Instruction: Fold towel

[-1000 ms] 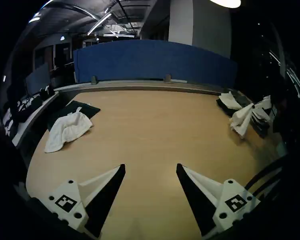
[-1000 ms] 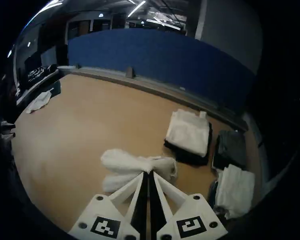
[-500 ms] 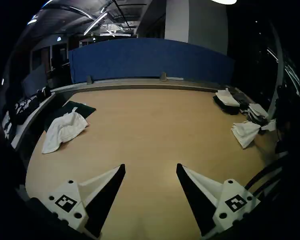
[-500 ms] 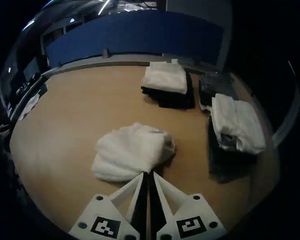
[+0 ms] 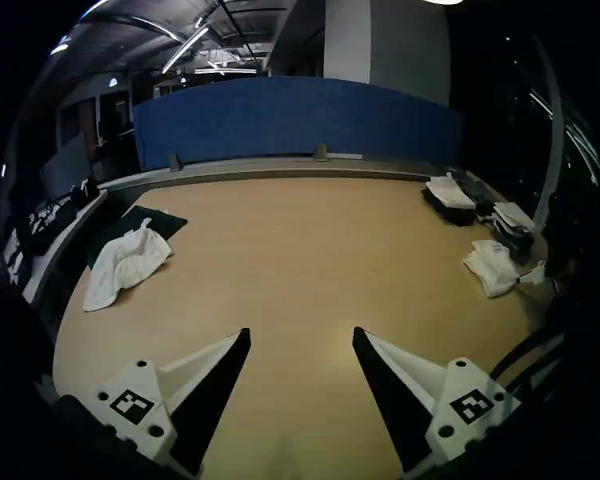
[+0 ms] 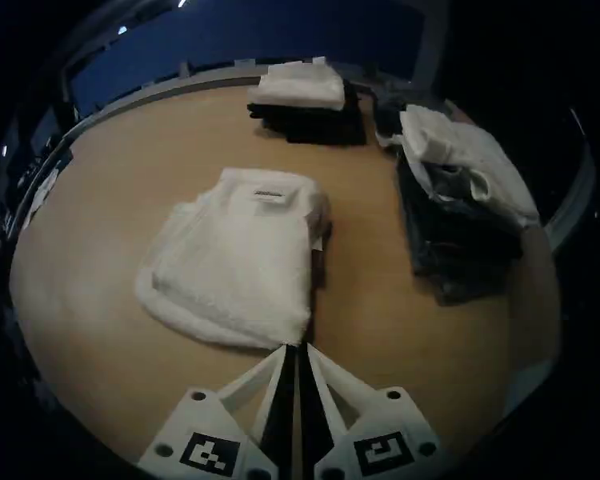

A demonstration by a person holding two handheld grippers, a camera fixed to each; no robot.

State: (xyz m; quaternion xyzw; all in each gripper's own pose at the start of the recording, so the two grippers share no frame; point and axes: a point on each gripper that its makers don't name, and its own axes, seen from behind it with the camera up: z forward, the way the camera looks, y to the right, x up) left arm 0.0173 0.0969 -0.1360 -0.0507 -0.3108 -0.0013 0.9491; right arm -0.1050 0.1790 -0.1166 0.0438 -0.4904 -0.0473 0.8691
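Note:
A folded white towel (image 6: 236, 256) lies flat on the wooden table (image 6: 100, 344), its label facing up. My right gripper (image 6: 297, 349) is shut, its fingertips pinching the towel's near right corner. In the left gripper view the same towel (image 5: 492, 268) shows small at the far right. My left gripper (image 5: 300, 332) hovers open over bare table with nothing between its fingers. A crumpled white towel (image 5: 128, 260) lies at the left, partly on a dark green cloth (image 5: 152, 222).
A white towel on a dark stack (image 6: 300, 88) sits at the back by the blue partition (image 5: 300, 120). A second dark stack (image 6: 452, 240) topped by a white towel (image 6: 468, 160) stands on the right near the table edge. The table's middle (image 5: 300, 240) is bare.
My right gripper has brought the hanging towel down; it now lies flat and folded on the table. The left gripper has barely moved and stays open.

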